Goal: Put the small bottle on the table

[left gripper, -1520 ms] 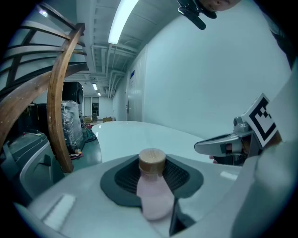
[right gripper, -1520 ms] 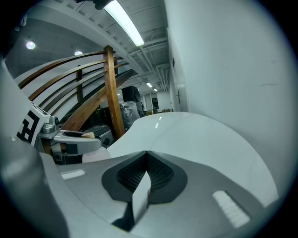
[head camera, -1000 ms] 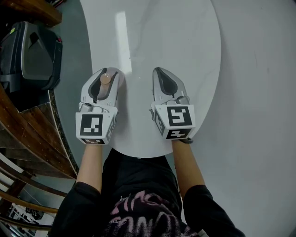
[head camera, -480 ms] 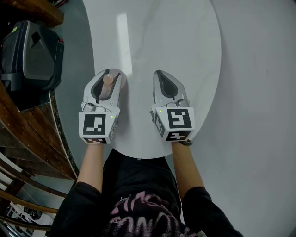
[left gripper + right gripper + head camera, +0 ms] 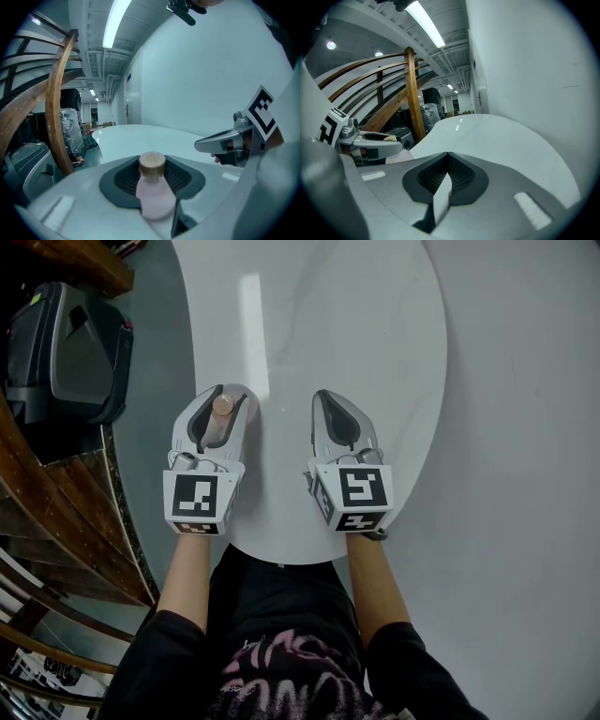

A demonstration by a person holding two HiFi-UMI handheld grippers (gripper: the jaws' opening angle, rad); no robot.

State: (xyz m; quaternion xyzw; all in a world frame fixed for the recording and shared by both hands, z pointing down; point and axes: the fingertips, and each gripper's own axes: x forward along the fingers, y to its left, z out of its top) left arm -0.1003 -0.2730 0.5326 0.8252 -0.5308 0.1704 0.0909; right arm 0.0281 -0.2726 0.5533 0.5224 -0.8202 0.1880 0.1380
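Observation:
A small pale pink bottle (image 5: 153, 197) with a tan round cap (image 5: 222, 405) stands upright between the jaws of my left gripper (image 5: 219, 409), which is shut on it over the near left part of the white oval table (image 5: 337, 324). In the left gripper view the bottle sits against the dark ribbed pads (image 5: 124, 180). My right gripper (image 5: 335, 409) is beside it to the right, shut with nothing in it; its pads (image 5: 459, 176) meet at the tip. Whether the bottle's base touches the tabletop is hidden by the gripper.
A black and grey case (image 5: 66, 352) sits on the floor left of the table. Curved wooden rails (image 5: 56, 521) run along the lower left. The table's near edge (image 5: 281, 554) lies just behind both grippers, by the person's body.
Both grippers have drifted slightly toward the near edge and a little right, the bottle still held in the left one. The right gripper stays shut.

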